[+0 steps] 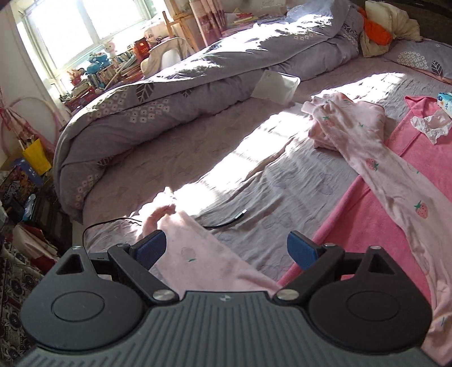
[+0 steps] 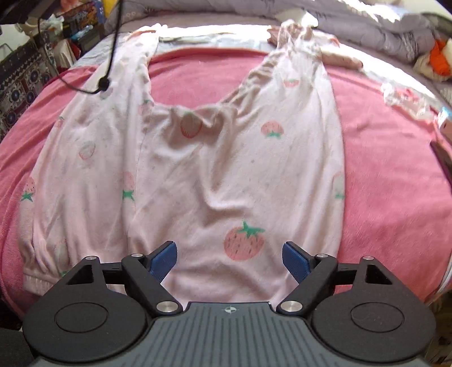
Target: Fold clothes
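The strawberry-print pyjama trousers [image 2: 197, 169] are spread on the pink blanket [image 2: 389, 169], legs stretched beyond its far edge. Both the left gripper [image 1: 226, 249] and right gripper [image 2: 230, 261] are held wide, nothing gripped. The black cable [image 2: 108, 42] dangling over the left leg could be snagged and folded in.

No readable text, labels, brands or numbers in either view. Book spines [image 1: 113, 66] on the window ledge: too small and blurred to read. Printed boxes [image 2: 82, 14] beside the bed: colourful graphics only, lettering not legible. Small blue-and-white pack [image 1: 444, 101] at the right edge of the bed: pattern, no text I can make out. Only sign-like mark: a small crosshair symbol on each gripper body, left gripper [image 1: 225, 297] and right gripper [image 2: 229, 309].
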`<act>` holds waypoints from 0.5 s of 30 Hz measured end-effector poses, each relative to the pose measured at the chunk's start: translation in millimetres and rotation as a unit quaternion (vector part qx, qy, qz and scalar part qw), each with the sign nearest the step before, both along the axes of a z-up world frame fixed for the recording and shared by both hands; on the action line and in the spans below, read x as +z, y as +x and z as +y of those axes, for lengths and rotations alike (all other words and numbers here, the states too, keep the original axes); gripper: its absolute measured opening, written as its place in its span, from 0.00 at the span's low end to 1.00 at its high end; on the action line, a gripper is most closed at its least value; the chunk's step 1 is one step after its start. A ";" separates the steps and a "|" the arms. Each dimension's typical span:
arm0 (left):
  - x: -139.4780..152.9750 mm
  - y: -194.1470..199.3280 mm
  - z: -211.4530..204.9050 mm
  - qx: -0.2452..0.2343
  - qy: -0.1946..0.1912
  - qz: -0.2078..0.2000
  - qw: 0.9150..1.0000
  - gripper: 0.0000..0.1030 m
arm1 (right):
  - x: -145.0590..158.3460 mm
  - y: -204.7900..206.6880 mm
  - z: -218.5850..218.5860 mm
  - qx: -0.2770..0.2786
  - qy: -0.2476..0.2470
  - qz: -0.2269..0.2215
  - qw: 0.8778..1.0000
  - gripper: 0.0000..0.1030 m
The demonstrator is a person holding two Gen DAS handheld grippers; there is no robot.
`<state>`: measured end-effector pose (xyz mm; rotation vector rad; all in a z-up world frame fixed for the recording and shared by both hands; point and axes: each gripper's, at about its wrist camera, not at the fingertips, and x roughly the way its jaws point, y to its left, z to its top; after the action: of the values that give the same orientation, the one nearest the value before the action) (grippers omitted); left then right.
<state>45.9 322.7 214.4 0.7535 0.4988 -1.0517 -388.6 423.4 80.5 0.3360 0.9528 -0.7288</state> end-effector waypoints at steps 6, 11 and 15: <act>10.5 5.7 115.1 0.062 0.014 0.017 0.998 0.93 | -2.2 71.1 -28.3 0.020 -0.070 -0.005 0.997 0.81; -19.0 -26.8 174.5 0.085 0.045 0.053 0.994 0.93 | -43.5 46.5 16.0 -0.056 -0.017 -0.011 0.998 0.77; -41.8 -65.9 193.4 0.085 0.039 0.109 0.990 0.93 | -32.8 21.2 54.8 -0.046 -0.027 -0.003 0.999 0.77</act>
<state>-20.0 516.2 172.6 0.6547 0.7819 -0.9626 -367.4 478.2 47.7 0.3358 0.9145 -0.8367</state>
